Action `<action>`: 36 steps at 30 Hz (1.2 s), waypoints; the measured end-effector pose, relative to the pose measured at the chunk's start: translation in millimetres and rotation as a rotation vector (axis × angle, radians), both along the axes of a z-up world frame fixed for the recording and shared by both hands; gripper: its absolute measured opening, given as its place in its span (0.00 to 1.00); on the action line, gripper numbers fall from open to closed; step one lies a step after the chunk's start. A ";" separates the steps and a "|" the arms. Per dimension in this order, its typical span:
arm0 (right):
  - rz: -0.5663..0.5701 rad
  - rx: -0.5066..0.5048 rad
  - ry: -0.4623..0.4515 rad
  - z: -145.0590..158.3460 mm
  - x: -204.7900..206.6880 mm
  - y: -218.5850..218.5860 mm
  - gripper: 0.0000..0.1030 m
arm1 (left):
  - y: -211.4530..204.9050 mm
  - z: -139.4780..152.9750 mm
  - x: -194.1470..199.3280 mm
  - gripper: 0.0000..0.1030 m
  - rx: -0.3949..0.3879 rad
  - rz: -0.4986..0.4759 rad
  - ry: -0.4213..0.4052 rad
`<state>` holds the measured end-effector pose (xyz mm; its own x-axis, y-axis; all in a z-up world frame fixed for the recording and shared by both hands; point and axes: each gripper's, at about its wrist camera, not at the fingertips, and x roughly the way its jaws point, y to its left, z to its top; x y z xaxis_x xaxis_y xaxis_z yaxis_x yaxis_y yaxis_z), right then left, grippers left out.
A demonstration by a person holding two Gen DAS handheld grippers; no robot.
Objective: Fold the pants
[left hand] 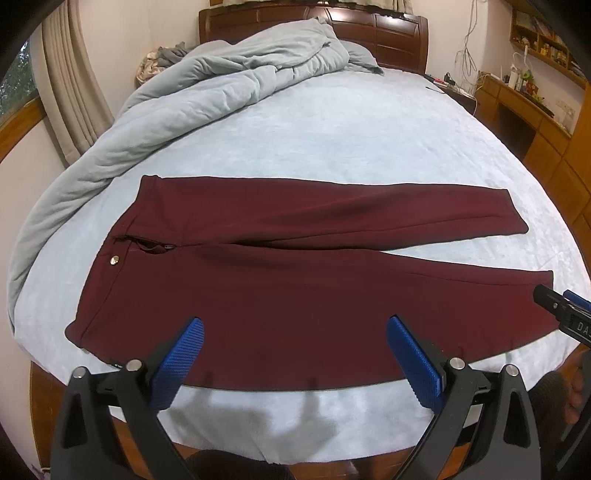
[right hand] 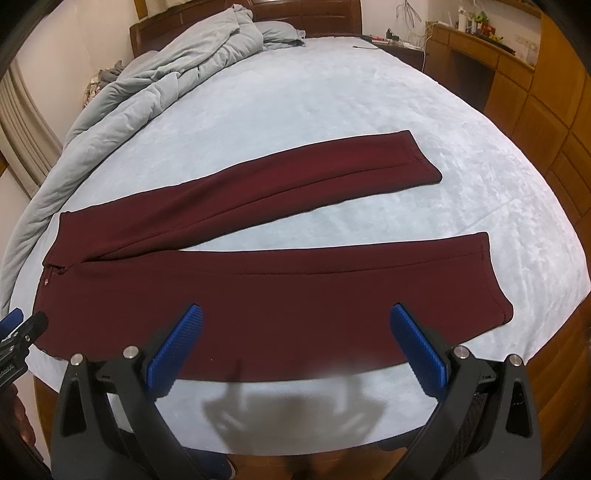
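The dark red pants (left hand: 280, 273) lie flat and unfolded in the middle of the frame on the light blue bed (left hand: 332, 140), with the waist and its small gold button (left hand: 115, 260) at the left and the two legs spread apart toward the right. At the bottom of the frame the left gripper (left hand: 295, 325) hangs over the near edge of the pants with its blue fingers (left hand: 184, 354) wide apart and nothing between them, and the right gripper (right hand: 295, 314) does the same over the near leg. A crumpled grey-blue blanket (left hand: 207, 85) is bunched in the upper left by the brown headboard (left hand: 388, 33), and a wooden desk (left hand: 517, 107) stands at the upper right.
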<state>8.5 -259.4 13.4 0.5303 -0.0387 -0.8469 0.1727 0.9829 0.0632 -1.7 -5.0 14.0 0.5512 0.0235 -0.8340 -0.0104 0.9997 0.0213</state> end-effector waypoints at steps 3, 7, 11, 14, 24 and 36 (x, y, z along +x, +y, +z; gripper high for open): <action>0.001 0.001 -0.002 -0.2 -0.2 0.3 0.98 | 0.8 -0.2 1.0 0.96 -0.001 0.000 0.000; 0.001 0.002 0.000 -0.9 0.0 0.5 0.98 | 0.7 -0.8 2.2 0.96 0.003 -0.002 -0.001; 0.003 -0.002 -0.001 -1.5 -0.3 1.5 0.98 | -0.7 -0.7 3.2 0.96 0.010 -0.002 0.000; 0.006 -0.005 0.002 -2.9 0.1 2.1 0.98 | -1.2 -0.3 3.6 0.96 0.011 -0.003 0.000; 0.006 -0.006 -0.001 -4.0 0.0 3.3 0.98 | -1.7 0.6 4.3 0.96 0.016 -0.005 -0.004; 0.009 -0.006 0.001 -4.9 0.6 3.1 0.98 | -1.9 0.7 5.3 0.96 0.020 -0.006 -0.003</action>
<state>9.1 -256.3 8.5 0.5300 -0.0393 -0.8471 0.1639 0.9848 0.0568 3.6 -6.9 14.7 0.5539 0.0367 -0.8318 -0.0048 0.9992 0.0409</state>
